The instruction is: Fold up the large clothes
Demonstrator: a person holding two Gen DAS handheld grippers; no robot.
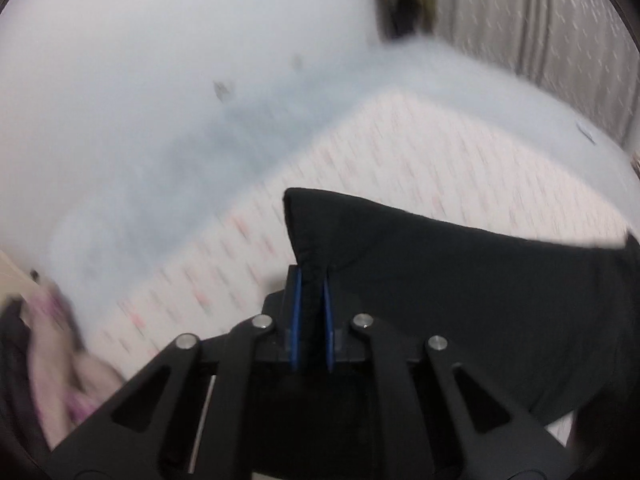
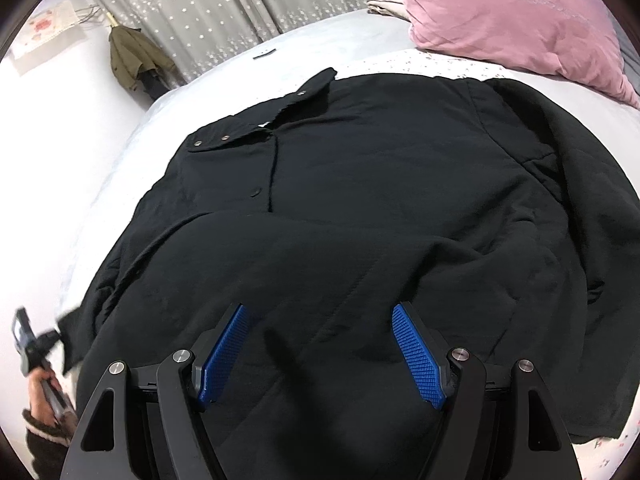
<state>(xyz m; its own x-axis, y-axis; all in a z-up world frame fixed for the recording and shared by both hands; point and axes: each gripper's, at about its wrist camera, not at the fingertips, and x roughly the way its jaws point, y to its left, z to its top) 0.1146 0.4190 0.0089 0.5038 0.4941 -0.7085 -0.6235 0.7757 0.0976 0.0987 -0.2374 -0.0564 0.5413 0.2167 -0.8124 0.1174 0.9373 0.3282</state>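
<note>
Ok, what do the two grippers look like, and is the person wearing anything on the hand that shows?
Both the left gripper and right gripper have matte black linkage arms with silver pivot pins and blue fingers; the right's pads are grid-textured. The hand has a dark fleecy cuff.

A home bedroom. A bed (image 2: 352, 36) fills the view, with a floral sheet (image 1: 400, 168) over it. At the bed's far end lie a pink quilt (image 2: 512, 20) and folded linen (image 2: 386, 2). Behind the bed hang star-patterned curtains (image 2: 208, 12); left of the bed an olive jacket (image 2: 130, 60) hangs against the white wall (image 2: 52, 120).
</note>
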